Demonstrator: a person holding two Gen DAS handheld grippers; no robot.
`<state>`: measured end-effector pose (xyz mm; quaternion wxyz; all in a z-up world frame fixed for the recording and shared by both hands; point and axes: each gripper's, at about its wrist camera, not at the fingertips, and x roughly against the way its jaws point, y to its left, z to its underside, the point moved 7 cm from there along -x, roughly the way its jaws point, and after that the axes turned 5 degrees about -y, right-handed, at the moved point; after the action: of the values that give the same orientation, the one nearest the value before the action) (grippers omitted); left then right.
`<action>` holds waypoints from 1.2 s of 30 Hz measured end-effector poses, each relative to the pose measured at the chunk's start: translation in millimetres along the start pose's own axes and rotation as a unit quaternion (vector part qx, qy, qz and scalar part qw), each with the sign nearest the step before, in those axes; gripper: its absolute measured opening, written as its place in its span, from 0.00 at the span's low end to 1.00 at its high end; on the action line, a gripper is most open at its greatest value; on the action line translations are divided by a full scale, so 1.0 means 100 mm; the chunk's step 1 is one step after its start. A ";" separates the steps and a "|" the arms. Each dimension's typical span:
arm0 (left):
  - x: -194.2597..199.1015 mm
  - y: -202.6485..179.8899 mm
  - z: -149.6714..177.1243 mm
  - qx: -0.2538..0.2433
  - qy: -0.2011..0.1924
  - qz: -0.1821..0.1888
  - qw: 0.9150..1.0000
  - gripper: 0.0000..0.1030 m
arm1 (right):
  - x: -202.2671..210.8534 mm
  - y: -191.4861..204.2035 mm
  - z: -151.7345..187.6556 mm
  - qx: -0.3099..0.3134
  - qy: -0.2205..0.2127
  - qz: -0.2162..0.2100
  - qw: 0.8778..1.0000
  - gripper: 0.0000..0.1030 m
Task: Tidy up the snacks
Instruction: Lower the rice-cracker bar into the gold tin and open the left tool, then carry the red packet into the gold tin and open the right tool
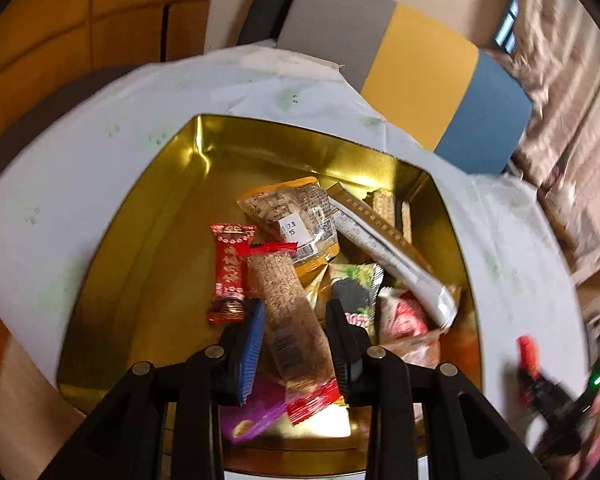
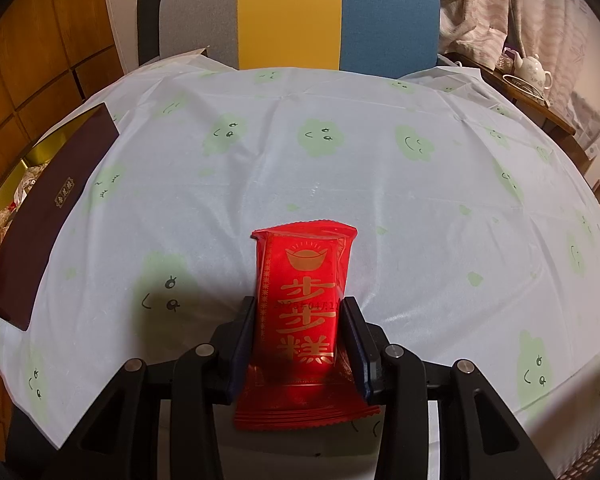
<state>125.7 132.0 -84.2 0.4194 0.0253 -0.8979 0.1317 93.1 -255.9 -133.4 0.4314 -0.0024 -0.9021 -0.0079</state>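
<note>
Home setting, looking like a living or dining room. A round table [image 2: 340, 184] is wearing a pale blue cloth printed with green cartoon blobs. A chair [image 2: 300, 16] with grey, yellow and blue panels is sitting behind it. Wood-panelled cabinets [image 2: 40, 52] are lining the left; patterned curtains [image 2: 500, 4] are hanging right, a teapot [image 2: 534, 68] sitting on a side table [image 2: 548, 108].

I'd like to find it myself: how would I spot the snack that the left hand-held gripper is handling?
Find the gold tin on the pale tablecloth. At its near side, between the left hand-held gripper fingers, lies a long seed bar. Unlike its printed neighbours, its clear wrapper shows tan grain, with red ends.
</note>
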 end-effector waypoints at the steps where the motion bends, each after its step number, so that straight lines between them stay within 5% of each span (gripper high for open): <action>1: 0.01 0.00 0.01 -0.004 -0.002 -0.003 1.000 0.30 | 0.00 0.00 0.00 0.000 0.000 0.000 1.000 0.41; 14: 0.07 -0.10 0.12 -0.057 -0.021 -0.031 0.998 0.30 | -0.01 0.01 -0.03 -0.006 0.018 0.005 1.000 0.41; 36: 0.31 -0.24 0.15 -0.074 -0.044 -0.008 0.996 0.30 | 0.00 0.37 -0.06 -0.008 0.053 -0.044 0.998 0.40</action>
<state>98.6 107.6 -64.8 0.3812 0.0073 -0.9225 0.0604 98.8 -219.4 -129.3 0.4782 0.0342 -0.8770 -0.0337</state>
